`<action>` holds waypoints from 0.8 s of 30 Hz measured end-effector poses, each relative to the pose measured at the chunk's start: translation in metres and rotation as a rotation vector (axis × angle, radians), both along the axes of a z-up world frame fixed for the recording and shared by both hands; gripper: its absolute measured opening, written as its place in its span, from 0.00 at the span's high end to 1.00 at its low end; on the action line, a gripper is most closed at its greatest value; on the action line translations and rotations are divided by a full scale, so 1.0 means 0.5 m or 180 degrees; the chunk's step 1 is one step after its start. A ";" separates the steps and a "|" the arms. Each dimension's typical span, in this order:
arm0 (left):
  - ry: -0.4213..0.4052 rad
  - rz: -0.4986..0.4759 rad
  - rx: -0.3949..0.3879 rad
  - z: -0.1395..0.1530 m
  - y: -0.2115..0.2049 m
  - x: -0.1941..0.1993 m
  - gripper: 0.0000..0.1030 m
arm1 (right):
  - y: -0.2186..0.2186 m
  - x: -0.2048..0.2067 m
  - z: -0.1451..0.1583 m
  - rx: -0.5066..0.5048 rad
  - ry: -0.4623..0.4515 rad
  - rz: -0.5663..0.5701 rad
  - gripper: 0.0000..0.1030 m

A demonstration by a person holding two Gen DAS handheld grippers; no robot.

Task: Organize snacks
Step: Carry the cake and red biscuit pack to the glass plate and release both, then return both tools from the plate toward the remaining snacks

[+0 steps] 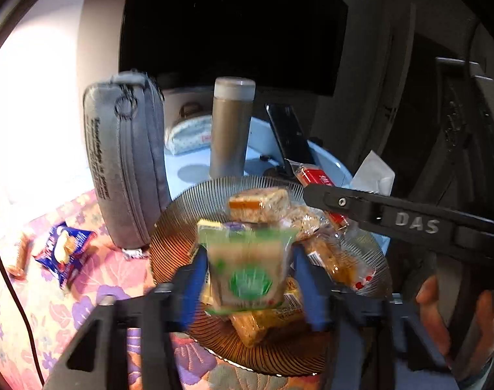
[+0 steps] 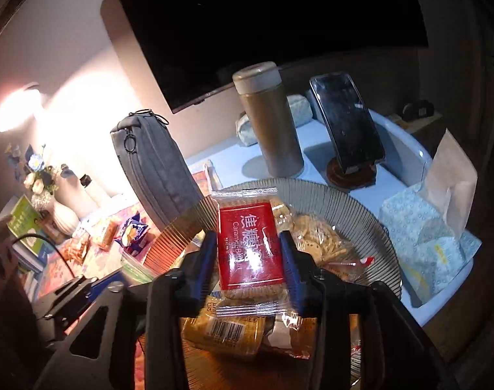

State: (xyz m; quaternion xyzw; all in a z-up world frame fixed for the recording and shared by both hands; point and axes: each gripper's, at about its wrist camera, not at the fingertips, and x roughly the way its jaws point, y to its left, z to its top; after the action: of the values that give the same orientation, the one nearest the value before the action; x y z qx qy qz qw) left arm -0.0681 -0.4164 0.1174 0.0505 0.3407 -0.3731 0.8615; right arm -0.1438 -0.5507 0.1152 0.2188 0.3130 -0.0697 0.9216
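Floral tabletop (image 1: 84, 292) carries a ribbed glass plate (image 1: 182, 214) of snacks, above which the left tool (image 1: 248, 279) is clenched on a green-labelled snack packet (image 1: 247, 269), while at 2 o'clock the right tool (image 2: 248, 260) grips a red caramel biscuit packet (image 2: 250, 250).

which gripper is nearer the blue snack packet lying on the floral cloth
Left. The left gripper, shut on a green packet over the glass plate, is next to the blue packet; the right gripper is on the plate's far side.

Red caramel packet (image 2: 250, 251), green-and-white packet (image 1: 248, 271) (blurred), ribbed amber plate (image 1: 182, 227), floral pink-purple cloth (image 1: 84, 305).
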 end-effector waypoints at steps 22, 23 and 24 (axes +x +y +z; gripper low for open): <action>-0.0266 0.0908 -0.0376 0.062 0.344 -0.011 0.31 | 0.170 0.025 0.046 -0.0174 -0.0078 0.0519 0.56; -0.0286 0.0981 -0.0391 0.066 0.373 -0.014 0.31 | 0.187 0.030 0.046 -0.0198 -0.0060 0.0585 0.56; -0.0312 0.1057 -0.0399 0.071 0.400 -0.018 0.31 | 0.203 0.034 0.046 -0.0211 -0.0053 0.0638 0.56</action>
State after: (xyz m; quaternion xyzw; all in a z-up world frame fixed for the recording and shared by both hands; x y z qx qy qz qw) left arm -0.0771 -0.2162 0.1528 -0.0421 0.2781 -0.2434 0.9283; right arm -0.1269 -0.4493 0.1384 0.1564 0.3233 0.0144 0.9332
